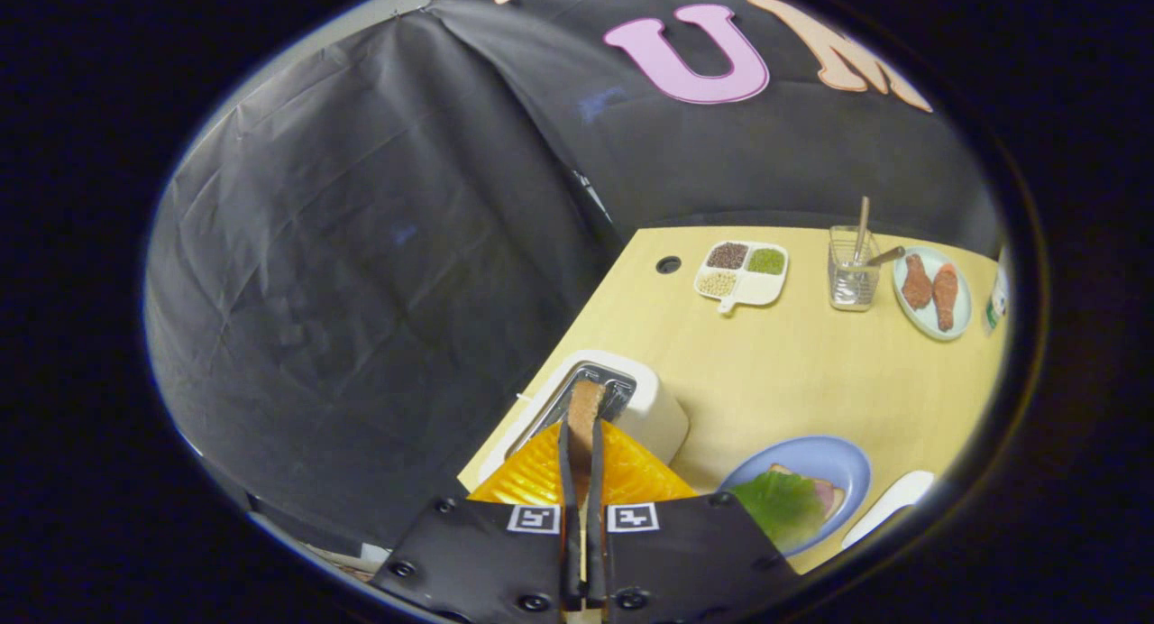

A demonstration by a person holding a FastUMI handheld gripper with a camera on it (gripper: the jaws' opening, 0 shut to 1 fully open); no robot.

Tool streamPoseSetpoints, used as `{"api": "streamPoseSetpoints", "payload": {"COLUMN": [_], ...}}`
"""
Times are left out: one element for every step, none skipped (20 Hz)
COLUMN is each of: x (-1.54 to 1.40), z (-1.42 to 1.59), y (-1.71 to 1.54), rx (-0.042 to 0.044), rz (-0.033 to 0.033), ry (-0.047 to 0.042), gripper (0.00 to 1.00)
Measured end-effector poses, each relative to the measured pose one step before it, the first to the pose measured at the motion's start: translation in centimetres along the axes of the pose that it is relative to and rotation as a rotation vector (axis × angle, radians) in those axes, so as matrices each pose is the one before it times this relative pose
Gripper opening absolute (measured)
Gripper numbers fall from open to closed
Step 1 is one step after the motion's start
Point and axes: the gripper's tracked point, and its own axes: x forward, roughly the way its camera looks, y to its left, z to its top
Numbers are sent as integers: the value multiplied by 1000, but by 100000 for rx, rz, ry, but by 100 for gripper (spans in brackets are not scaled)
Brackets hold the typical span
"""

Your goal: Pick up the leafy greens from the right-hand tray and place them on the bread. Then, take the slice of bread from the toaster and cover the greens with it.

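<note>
My gripper [581, 444] is shut on a slice of bread [585, 406], held edge-on between the two orange fingers [532, 475]. The slice's brown crust sticks out past the fingertips, right over the slot of the white toaster [654, 412]. Whether its lower end is still inside the slot I cannot tell. To the right of the fingers a blue plate [834, 462] carries the leafy greens [780, 507], which lie on top of another slice of bread [828, 495] with a pink filling showing at its edge.
A white tray [888, 507] lies just right of the blue plate. Across the yellow table [793, 371] stand a divided dish of grains [741, 274], a wire holder with utensils [853, 277] and a plate with two drumsticks [932, 292]. The black cloth wall rises on the left.
</note>
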Motion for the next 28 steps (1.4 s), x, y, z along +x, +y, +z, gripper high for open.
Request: {"api": "streamPoseSetpoints", "payload": {"x": [-289, -443, -369, -349, -266, -502, -321, -261, -280, -563, -332, -282, -226, -167, -45, -154, 105, -86, 12, 179, 149, 64, 99, 138, 141, 146, 199, 104], "z": [1, 146, 108, -27, 72, -163, 201, 49, 137, 178, 1, 49, -63, -136, -236, -265, -151, -394, -335, -288, -225, -222, -274, -356, -163, -174, -296, -339], "y": [107, -136, -124, -97, -190, -220, -312, -235, -373, -241, -383, -633, -641, -606, -597, -761, -984, -722, -1003, -1051, -803, -748, -656, -672, -614, -592, -601, -627], "rx": [1619, 1067, 645, 821, 921, 781, 1118, 1068, 852, 741, 288, -262, -40, 532, 888, 643, 1255, 1107, 1224, 1321, 1122, 1158, 797, 714, 443, 582, 774, 880], "rz": [1441, 637, 777, 733, 328, 32, -188, 162, -271, -123, -577, -1444, -1515, -810, -690, -1030, -1519, -1311, -1765, -1715, -929, -924, -610, -698, -697, -895, -358, -580], "ry": [-359, -933, -531, -502, -924, 105, -762, -354, -693, -729, -558, -401, -256, 77, 95, 205, 280, 276, 350, 503, 360, 257, 141, 236, 110, 465, 824, 655], "gripper": [5, 5, 5, 5, 5, 5, 5, 5, 5, 5, 5, 5, 5, 5, 5, 5, 5, 5, 5, 5, 5, 5, 5, 5, 5, 5, 5, 5]}}
